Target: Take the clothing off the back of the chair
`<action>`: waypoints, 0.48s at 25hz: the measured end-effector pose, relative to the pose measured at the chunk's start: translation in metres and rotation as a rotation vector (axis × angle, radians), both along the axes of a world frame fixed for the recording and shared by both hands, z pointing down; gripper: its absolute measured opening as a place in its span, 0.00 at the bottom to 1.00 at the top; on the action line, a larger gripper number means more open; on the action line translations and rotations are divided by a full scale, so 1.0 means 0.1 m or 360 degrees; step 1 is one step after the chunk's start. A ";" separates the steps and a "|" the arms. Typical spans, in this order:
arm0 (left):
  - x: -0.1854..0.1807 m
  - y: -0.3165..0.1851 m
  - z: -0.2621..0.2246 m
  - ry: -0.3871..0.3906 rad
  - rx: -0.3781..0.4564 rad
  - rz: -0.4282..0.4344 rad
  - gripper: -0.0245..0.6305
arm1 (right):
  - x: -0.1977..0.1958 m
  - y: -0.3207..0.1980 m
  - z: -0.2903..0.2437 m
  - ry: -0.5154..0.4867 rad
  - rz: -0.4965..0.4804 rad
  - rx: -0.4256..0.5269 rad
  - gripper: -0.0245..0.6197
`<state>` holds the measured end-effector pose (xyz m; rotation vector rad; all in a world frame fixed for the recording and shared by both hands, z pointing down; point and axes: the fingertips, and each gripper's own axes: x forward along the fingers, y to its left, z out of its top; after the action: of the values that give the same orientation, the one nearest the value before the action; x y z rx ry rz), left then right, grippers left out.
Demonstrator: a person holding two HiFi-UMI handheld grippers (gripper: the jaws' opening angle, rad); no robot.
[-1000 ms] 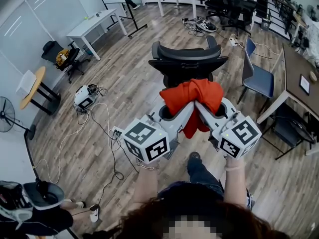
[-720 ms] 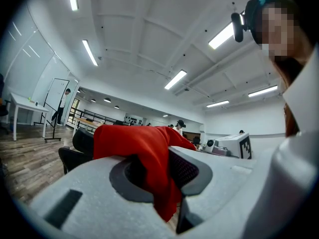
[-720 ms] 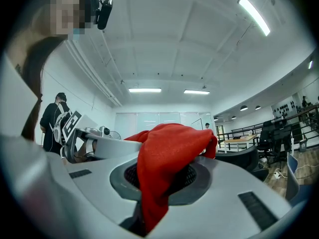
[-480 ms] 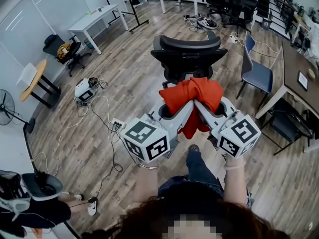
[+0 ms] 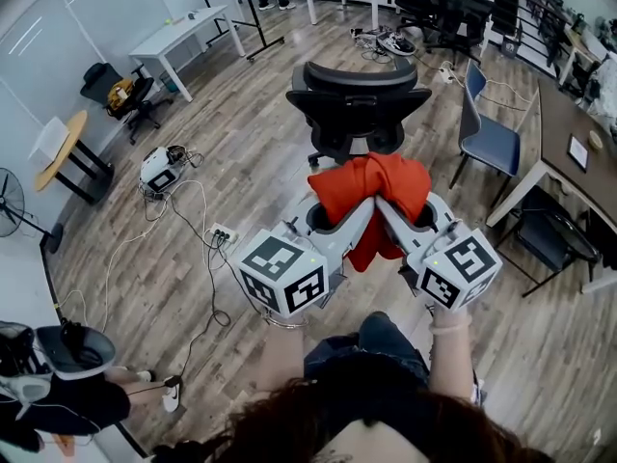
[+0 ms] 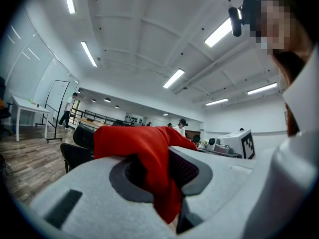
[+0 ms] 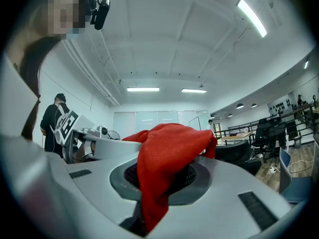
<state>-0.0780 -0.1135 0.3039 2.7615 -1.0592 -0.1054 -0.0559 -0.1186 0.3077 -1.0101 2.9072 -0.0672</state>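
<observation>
Head view: the left tongs (image 5: 353, 222) and right tongs (image 5: 393, 216) are both clamped on the red clothing (image 5: 372, 185), bunched in the air between them. The chair (image 5: 359, 104) now sits farther off than a second ago, so the garment looks free.

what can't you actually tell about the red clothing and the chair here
Garment type: the red clothing is bunched in every view, so its cut is unreadable.
Pinch points: head view, the cloth's folds cover where left gripper and right gripper clamp it.
The chair: both gripper views, mostly behind the clothing; head view, its base partly behind it.
</observation>
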 end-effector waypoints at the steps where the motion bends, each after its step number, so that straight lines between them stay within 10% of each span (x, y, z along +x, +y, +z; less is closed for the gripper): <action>1: 0.03 0.01 0.00 -0.0002 0.0002 0.0000 0.18 | 0.03 0.01 0.00 -0.0002 -0.0002 -0.0003 0.13; 12: 0.41 0.16 -0.07 0.0000 0.0009 -0.0059 0.18 | 0.41 0.15 -0.08 0.0016 -0.0055 0.0002 0.14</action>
<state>-0.0370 -0.0974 0.2966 2.7475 -1.1120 -0.1135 -0.0149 -0.1036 0.3001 -0.9626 2.9338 -0.0623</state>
